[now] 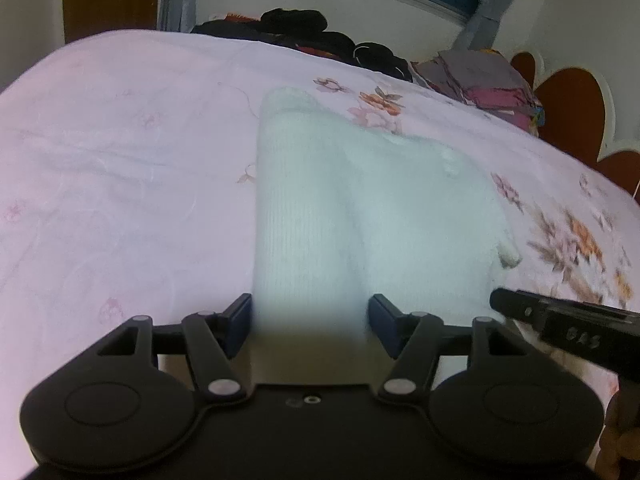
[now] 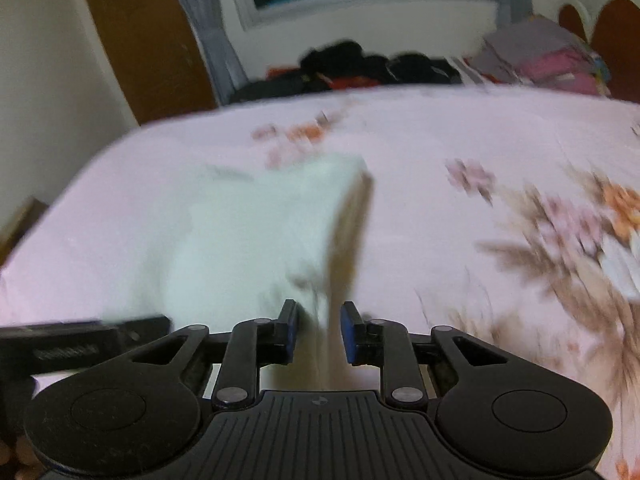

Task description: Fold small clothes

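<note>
Here, mid-fold: left gripper [image 1: 310, 322] wide, near edge of pale mint ribbed knit garment [image 1: 360, 208] between its blue pads, grip not discernible. Right gripper [image 2: 319, 334] narrow, seemingly pinching the garment's right edge. Lying on pink floral bedsheet [image 1: 120, 140]. Next, probably: carrying edge over, laying flat.

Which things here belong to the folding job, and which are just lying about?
Part of the job:
- white knit garment, lying on the bed sheet
- left gripper, astride the garment's near edge
- right gripper, at its other near edge

Lying about:
- dark clothes pile at the far side of the bed
- folded grey and pink bedding
</note>
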Demonstrator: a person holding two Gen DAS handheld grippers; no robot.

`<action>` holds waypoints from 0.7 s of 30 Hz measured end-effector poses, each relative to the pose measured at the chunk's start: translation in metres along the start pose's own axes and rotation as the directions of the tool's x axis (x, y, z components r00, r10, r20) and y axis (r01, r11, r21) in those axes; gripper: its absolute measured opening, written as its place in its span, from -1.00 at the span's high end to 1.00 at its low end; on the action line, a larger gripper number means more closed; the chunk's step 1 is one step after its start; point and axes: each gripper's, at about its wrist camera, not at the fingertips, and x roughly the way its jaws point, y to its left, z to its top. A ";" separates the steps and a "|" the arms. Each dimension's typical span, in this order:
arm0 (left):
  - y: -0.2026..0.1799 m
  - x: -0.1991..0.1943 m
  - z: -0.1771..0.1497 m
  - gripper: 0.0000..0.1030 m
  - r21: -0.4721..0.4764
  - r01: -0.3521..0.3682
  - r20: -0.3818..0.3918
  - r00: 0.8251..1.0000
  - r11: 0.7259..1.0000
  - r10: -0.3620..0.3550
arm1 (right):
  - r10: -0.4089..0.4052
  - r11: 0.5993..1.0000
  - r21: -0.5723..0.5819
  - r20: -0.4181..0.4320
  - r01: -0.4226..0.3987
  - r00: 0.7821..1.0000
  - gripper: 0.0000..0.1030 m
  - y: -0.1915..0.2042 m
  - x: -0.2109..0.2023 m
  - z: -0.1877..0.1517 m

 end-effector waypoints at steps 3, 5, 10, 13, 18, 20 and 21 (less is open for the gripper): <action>-0.004 -0.007 -0.005 -0.22 0.032 -0.001 -0.009 1.000 0.999 0.001 | -0.009 0.999 0.046 0.004 0.009 1.000 0.55 -0.003 -0.006 -0.008; -0.005 -0.011 -0.009 -0.22 0.050 -0.001 -0.010 1.000 0.999 0.002 | 0.006 0.999 0.052 0.022 -0.007 1.000 0.55 0.001 -0.016 -0.013; -0.008 -0.015 -0.015 -0.23 0.064 -0.004 -0.011 1.000 0.998 0.005 | -0.011 0.997 0.072 0.003 0.011 1.000 0.40 -0.003 -0.018 -0.033; -0.006 -0.019 -0.015 -0.23 0.060 0.004 -0.024 1.000 0.998 -0.002 | 0.060 0.986 0.156 -0.015 -0.057 0.998 0.36 -0.012 -0.022 -0.034; -0.008 -0.022 -0.021 -0.23 0.063 -0.002 -0.031 1.000 0.998 0.004 | 0.112 0.973 0.203 -0.019 -0.106 0.993 0.34 -0.018 -0.026 -0.038; -0.010 -0.024 -0.024 -0.23 0.059 -0.012 -0.030 0.999 0.998 0.014 | 0.136 0.968 0.213 -0.012 -0.131 0.991 0.34 -0.018 -0.030 -0.038; -0.011 -0.024 -0.025 -0.23 0.063 -0.019 -0.028 0.999 0.998 0.021 | 0.137 0.970 0.204 -0.011 -0.132 0.991 0.34 -0.016 -0.031 -0.039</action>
